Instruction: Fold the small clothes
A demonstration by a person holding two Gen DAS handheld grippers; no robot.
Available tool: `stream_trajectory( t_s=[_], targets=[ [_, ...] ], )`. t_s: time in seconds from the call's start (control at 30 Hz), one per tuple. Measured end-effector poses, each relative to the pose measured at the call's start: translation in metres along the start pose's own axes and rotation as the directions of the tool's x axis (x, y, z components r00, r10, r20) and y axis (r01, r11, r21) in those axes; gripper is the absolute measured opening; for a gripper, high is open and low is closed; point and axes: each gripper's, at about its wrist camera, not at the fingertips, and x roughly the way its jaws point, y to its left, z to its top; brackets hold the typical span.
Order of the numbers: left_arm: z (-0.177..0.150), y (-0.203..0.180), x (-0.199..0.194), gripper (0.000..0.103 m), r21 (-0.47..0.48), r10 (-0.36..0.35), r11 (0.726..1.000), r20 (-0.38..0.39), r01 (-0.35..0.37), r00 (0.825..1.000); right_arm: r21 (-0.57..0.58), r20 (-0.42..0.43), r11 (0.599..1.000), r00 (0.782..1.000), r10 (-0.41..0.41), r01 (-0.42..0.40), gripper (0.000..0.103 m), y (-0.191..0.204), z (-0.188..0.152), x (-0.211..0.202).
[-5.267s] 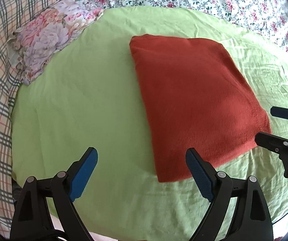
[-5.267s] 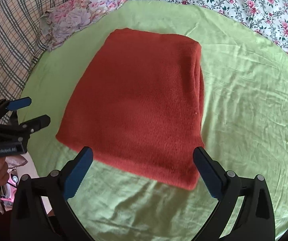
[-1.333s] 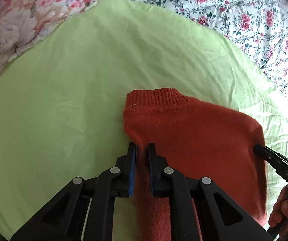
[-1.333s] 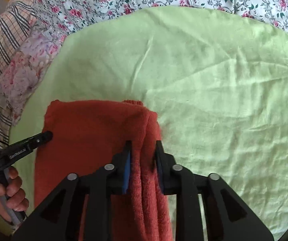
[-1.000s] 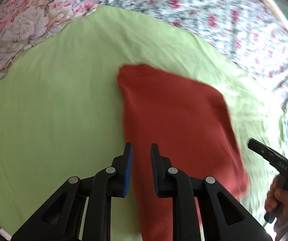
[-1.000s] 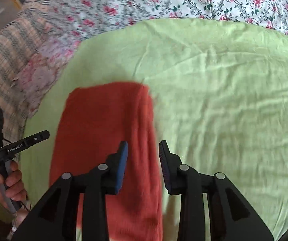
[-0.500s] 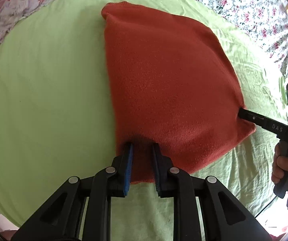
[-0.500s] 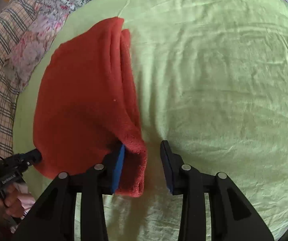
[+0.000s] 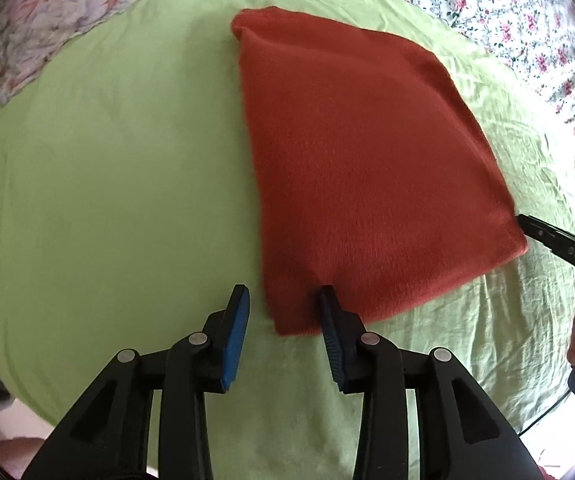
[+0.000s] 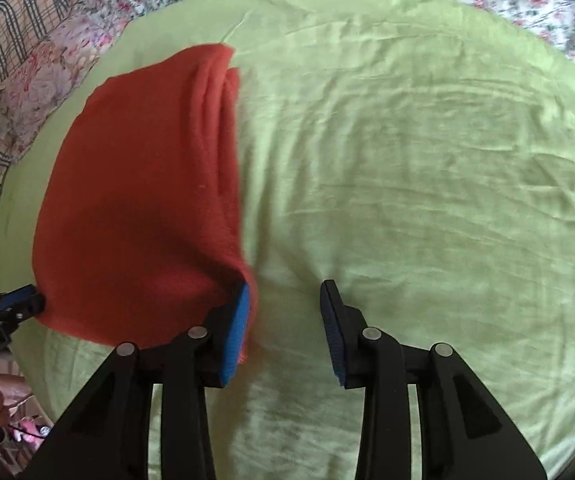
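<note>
A rust-red knitted garment [image 9: 359, 176] lies folded flat on the green sheet [image 9: 107, 184]. My left gripper [image 9: 283, 312] is open, its jaws astride the garment's near left corner. My right gripper [image 10: 285, 300] is open at the garment's [image 10: 139, 208] near right corner, with its left pad against the thick folded edge and its right pad over bare sheet. The right gripper shows at the right edge of the left wrist view [image 9: 547, 236], and the left gripper at the left edge of the right wrist view [image 10: 15, 300].
The green sheet [image 10: 427, 184] covers a bed. A floral pillow [image 9: 43, 24] lies at the far left, floral bedding [image 9: 507, 12] at the back, and plaid fabric [image 10: 3, 52] beyond the pillow. The bed's near edge runs just below the grippers.
Both grippers carried the garment's far edge back toward me, folding it in half, laid it down, and then opened and let go.
</note>
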Motion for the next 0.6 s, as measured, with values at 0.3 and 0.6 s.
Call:
stream_trajectory(
  t_s=[0.3, 0.6],
  targets=[
    [-0.031, -0.004, -0.03, 0.053, 0.013, 0.067, 0.998, 0.014, -0.067, 0.998, -0.015, 0.055, 0.983, 0.981, 0.184, -0.183, 0.039, 0.01, -0.017, -0.041],
    [-0.052, -0.017, -0.035, 0.064, 0.193, 0.13, 0.972, 0.047, -0.137, 0.99, -0.14, -0.006, 0.96, 0.969, 0.246, -0.244, 0.07, 0.055, -0.055, -0.051]
  ],
)
